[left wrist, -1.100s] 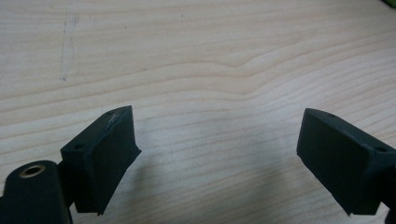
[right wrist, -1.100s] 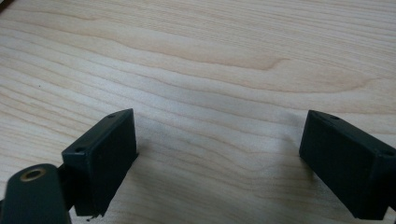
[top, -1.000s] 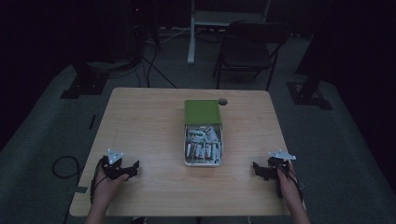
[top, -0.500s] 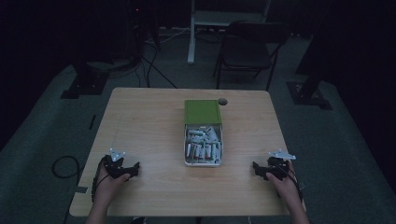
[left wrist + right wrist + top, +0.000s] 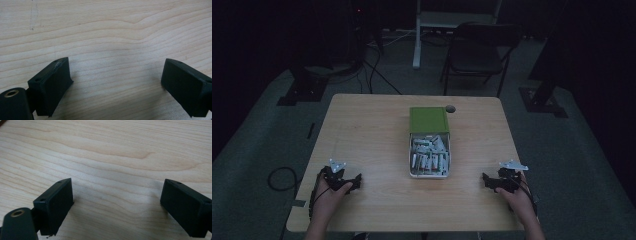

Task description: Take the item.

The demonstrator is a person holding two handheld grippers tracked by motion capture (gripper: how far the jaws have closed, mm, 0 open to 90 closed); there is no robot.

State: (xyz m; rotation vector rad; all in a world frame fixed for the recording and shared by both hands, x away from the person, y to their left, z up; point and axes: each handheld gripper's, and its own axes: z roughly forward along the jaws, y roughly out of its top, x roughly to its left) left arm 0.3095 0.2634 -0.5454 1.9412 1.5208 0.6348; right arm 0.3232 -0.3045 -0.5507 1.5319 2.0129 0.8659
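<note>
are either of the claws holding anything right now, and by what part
Nothing is held. The left claw and the right claw both stand open over bare table, well apart from the box of batteries in the middle.

One box (image 5: 429, 120), two grippers (image 5: 343, 179) (image 5: 501, 181)

No writing, label, brand, number or sign can be read. The green lid of the box (image 5: 428, 120) bears no legible print, and any markings on the small items inside it are too small and dim to make out.
</note>
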